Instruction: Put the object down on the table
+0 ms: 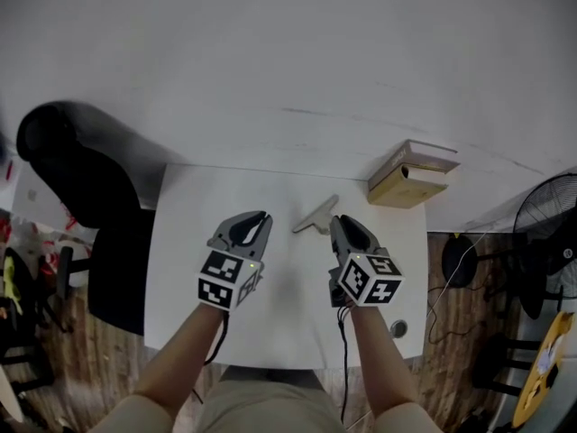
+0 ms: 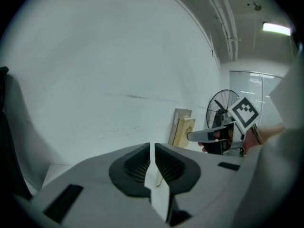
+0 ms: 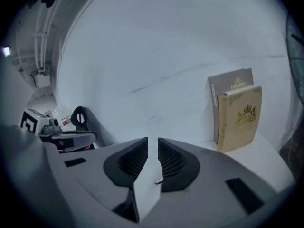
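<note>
Left tongs [image 1: 260, 218] are clenched: in the left gripper view the ribbed pads sit with only a hairline slit and nothing between them. Right tongs [image 1: 341, 224] are likewise closed down to a narrow slit, with nothing gripped in the right gripper view. The pale flat T-shaped piece [image 1: 315, 216] looks to lie on the white rectangular table [image 1: 189, 269], just ahead of the right tongs' tip and slightly to their left, between the two tips but closer to the right one. I can't tell if it touches the jaw. It is out of sight in both gripper views. Both tongs hang above the table, side by side and apart. A pair of tan book-like boxes [image 1: 410, 174] sits ahead and right of the right tongs. A black office chair [image 1: 81, 179] stands off to the left of the left tongs, and a black floor fan [image 1: 545, 233] stands right of the right tongs, off the table.
</note>
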A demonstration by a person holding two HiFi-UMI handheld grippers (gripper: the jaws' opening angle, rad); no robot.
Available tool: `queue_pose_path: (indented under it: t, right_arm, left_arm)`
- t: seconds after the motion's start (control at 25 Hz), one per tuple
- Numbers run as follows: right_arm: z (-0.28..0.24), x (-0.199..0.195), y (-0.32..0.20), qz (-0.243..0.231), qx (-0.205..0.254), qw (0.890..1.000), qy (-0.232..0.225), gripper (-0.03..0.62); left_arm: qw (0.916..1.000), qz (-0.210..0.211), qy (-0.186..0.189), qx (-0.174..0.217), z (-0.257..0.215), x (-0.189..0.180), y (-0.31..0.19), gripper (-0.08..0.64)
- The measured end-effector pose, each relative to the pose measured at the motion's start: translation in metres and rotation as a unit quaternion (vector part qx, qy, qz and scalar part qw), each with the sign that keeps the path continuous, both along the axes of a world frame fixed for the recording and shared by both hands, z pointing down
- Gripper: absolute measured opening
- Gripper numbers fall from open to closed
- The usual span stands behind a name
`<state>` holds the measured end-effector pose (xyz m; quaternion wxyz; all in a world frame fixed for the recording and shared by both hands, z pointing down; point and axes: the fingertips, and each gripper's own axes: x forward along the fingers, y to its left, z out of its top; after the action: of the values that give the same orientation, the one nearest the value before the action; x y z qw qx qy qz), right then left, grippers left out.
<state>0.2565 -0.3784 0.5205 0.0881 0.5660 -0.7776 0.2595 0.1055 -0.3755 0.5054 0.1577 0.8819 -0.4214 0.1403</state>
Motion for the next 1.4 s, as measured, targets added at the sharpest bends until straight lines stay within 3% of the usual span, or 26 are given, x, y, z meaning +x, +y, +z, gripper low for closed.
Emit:
queue_pose_path:
  t: [0.28,0.48,0.68,0.8,1.04,1.4]
  right_arm:
    - [-0.081,-0.021,0.055,-0.047,0.089,0.994,0.035,0.054]
    - [-0.122,-0.029,0.093,-0.067,0.127,0.989,0.036,0.040]
    - [-0.151,-0.030,0.130,-0.081,0.153,0.982,0.075,0.040]
    - [-0.166,-0.029,0.148,-0.084,0.163,0.980,0.074,0.034]
    - [-0.177,-0.034,0.182,-0.090,0.156,0.983,0.020,0.031]
    - [-0.172,-0.056,0.207,-0.122,0.149,0.981,0.020,0.031]
  left_arm:
    - [0.9989,0.011,0.001,0.045,-0.048,-0.008,0.033,0.044]
    - [0.9970,0.024,0.003,0.074,-0.082,-0.010,0.063,0.044]
    - [0.9954,0.031,0.014,0.090,-0.108,-0.017,0.095,0.044]
    - [0.9940,0.033,0.017,0.103,-0.123,-0.022,0.111,0.044]
    - [0.9905,0.040,0.021,0.130,-0.144,-0.030,0.145,0.045]
    - [0.9931,0.033,0.014,0.112,-0.142,-0.041,0.173,0.044]
